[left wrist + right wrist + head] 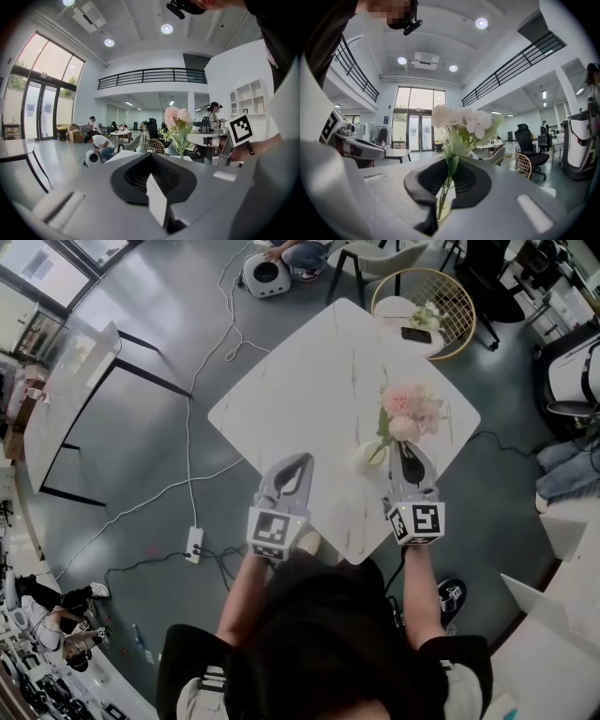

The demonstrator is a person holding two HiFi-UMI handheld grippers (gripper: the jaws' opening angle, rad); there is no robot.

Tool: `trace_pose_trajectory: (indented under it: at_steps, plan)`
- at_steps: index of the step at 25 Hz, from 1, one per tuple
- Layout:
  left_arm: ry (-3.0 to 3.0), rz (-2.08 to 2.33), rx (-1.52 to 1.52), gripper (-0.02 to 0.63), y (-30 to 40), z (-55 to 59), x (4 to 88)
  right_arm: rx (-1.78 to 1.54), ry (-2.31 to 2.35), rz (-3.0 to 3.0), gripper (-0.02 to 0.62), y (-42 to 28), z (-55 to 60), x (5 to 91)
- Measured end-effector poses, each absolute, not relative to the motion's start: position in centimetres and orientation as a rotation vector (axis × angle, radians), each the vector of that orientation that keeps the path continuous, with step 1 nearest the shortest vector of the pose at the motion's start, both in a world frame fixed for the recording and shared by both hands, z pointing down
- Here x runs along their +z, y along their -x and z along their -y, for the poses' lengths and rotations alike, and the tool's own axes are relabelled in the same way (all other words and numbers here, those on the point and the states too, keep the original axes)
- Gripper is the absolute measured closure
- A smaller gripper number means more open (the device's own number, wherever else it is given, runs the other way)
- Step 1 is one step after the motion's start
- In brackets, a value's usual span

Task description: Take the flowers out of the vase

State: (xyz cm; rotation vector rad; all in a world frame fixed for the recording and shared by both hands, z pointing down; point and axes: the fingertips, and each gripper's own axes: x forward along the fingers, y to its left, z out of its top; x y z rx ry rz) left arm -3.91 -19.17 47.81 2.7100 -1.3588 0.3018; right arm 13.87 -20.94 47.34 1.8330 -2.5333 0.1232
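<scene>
A bunch of pale pink flowers [410, 409] with green leaves stands up over the near right part of the white marble table [309, 381]. My right gripper [405, 450] is held level and shut on their green stems [444, 190], with the blossoms [461, 119] just above its jaws. What looks like the small white vase [367, 457] sits on the table close to the left of that gripper's tips. My left gripper [302, 461] hovers at the table's near edge, shut and holding nothing. In the left gripper view the flowers [177, 121] show beyond its jaws [151, 155].
A round gold wire side table [422, 298] with a dark phone on it stands beyond the marble table. Chairs, a white device on the floor and a crouching person [302, 253] are further back. Cables and a power strip [195, 544] lie on the grey floor at left.
</scene>
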Motion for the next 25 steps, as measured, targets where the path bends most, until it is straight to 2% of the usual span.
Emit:
trace_pose_trajectory:
  at_steps: [25]
  plan:
    - [-2.815,1.279,0.157,0.598,6.1,16.6,44.0,-0.126,-2.018,2.482,0.584,-12.9,15.9,38.7]
